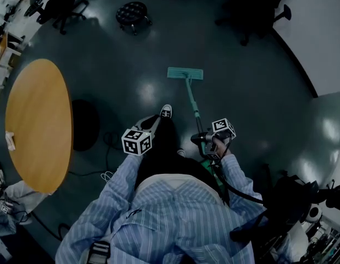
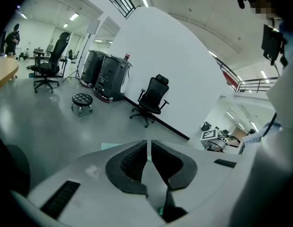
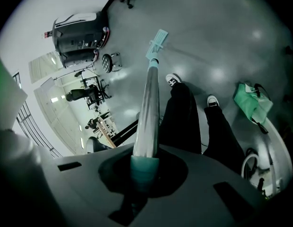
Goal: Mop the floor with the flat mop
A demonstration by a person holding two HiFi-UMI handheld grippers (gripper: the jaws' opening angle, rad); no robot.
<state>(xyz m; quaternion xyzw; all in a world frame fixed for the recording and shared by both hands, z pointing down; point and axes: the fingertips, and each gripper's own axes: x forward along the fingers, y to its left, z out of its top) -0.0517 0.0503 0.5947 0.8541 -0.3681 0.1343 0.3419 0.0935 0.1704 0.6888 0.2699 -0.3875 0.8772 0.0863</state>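
Observation:
The flat mop lies with its teal head (image 1: 185,73) flat on the grey floor ahead of my feet. Its handle (image 1: 192,102) slants back to my right gripper (image 1: 204,139), which is shut on it. In the right gripper view the teal grip (image 3: 144,167) sits between the jaws, and the metal shaft (image 3: 149,108) runs up to the mop head (image 3: 157,40). My left gripper (image 1: 150,124) hangs in front of my body, left of the handle and apart from it. Its jaws (image 2: 149,150) stand shut with only a thin slit and nothing in them.
A round wooden table (image 1: 38,120) stands at the left. Farther out are a black stool (image 1: 133,12) and office chairs (image 1: 252,10). Cables (image 1: 106,143) trail on the floor by my left side. My shoe (image 1: 166,111) is close to the handle. A green bag (image 3: 253,103) lies behind.

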